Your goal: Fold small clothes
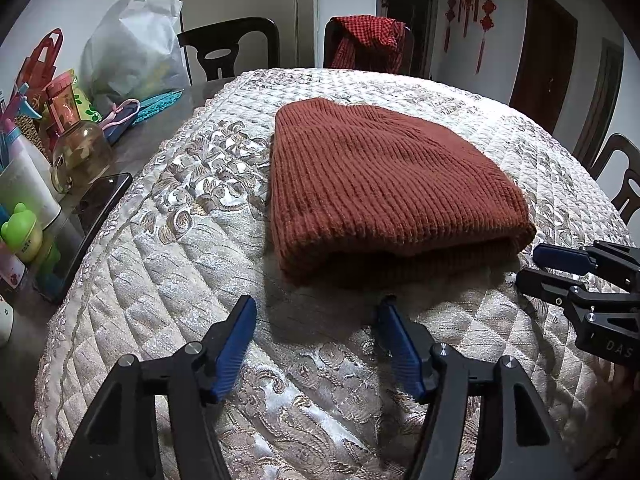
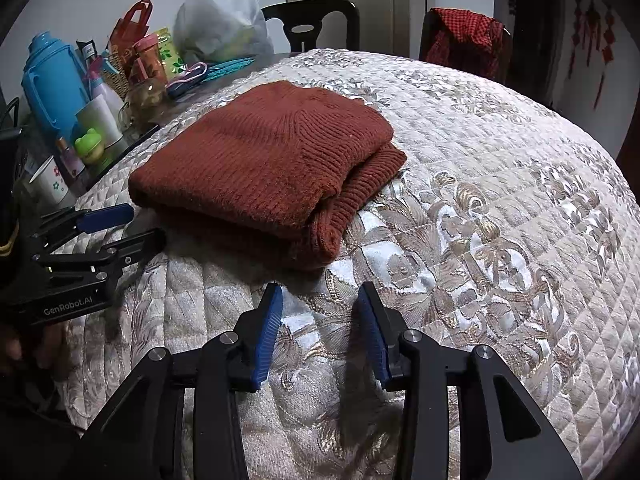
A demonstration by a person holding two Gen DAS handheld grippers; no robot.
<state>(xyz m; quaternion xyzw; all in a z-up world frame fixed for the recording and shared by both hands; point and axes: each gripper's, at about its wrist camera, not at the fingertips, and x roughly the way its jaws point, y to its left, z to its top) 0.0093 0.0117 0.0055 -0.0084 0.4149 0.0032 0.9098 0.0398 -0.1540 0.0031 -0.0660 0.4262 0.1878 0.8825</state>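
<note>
A rust-brown knitted garment [image 1: 384,184] lies folded in two layers on the quilted cover [image 1: 200,240]; the right wrist view shows it [image 2: 264,168] with its stacked edges facing me. My left gripper [image 1: 318,304] hovers just in front of its near edge, open, with only the cover between the blue pads. My right gripper [image 2: 320,292] stands open in front of the garment's near right corner, nothing between its pads. Each gripper shows in the other's view: the right one [image 1: 532,264] beside the garment's right edge, the left one [image 2: 140,224] at its left edge.
Bottles, a blue flask [image 2: 52,80], a glass jar [image 1: 80,152], a dark phone [image 1: 96,220] and bags [image 1: 132,48] crowd the table's left side. Dark chairs [image 1: 232,48] stand behind, one draped with a red checked cloth [image 1: 372,40]. The cover extends wide to the right.
</note>
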